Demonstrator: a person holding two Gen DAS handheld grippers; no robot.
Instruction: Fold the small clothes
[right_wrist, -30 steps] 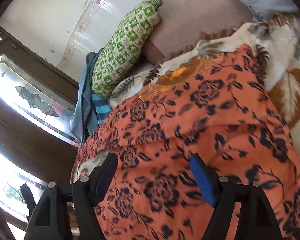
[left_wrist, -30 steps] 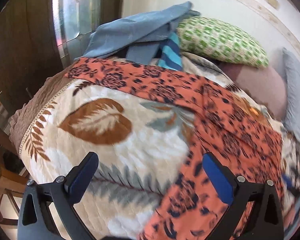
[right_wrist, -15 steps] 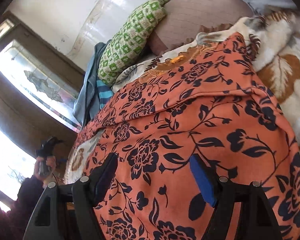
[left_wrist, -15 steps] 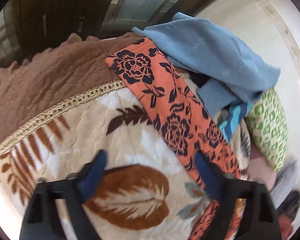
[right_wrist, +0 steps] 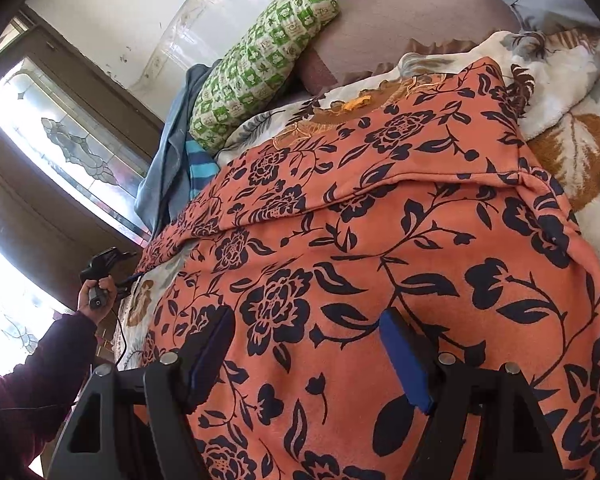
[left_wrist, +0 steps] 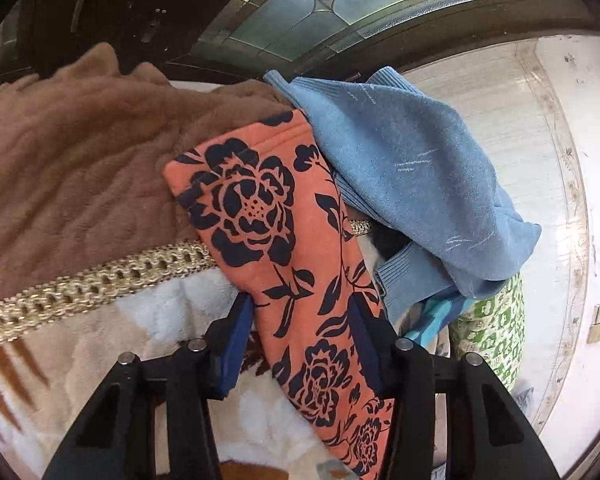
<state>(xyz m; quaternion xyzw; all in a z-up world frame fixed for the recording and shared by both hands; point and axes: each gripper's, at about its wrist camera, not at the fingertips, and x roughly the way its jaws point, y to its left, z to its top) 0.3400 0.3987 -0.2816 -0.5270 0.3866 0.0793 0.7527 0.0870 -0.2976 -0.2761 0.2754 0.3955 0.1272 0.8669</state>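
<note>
An orange garment with a dark flower print (right_wrist: 380, 248) lies spread on the bed. Its sleeve (left_wrist: 268, 216) runs out to the brown blanket edge, cuff end farthest from me. My left gripper (left_wrist: 300, 320) straddles the sleeve a little behind the cuff. Its jaws are closing with the sleeve flat between the blue pads (left_wrist: 238, 328), and the cloth is not bunched. My right gripper (right_wrist: 308, 352) hovers open over the garment's body, nothing between its fingers. In the right wrist view a person's hand (right_wrist: 96, 292) holds the left gripper at the far left.
A blue knit sweater (left_wrist: 412, 184) is heaped right beside the sleeve, over a teal striped cloth (right_wrist: 200, 168). A green patterned pillow (right_wrist: 260, 64) and a pink pillow (right_wrist: 400, 28) lie at the wall. A leaf-print bedspread (left_wrist: 100, 340) with braided trim (left_wrist: 100, 280) covers the bed.
The left gripper has swept from the garment's body out to the sleeve end, rolled, dropped lower, and narrowed its jaws around the sleeve. The right gripper sank slightly toward the garment.
</note>
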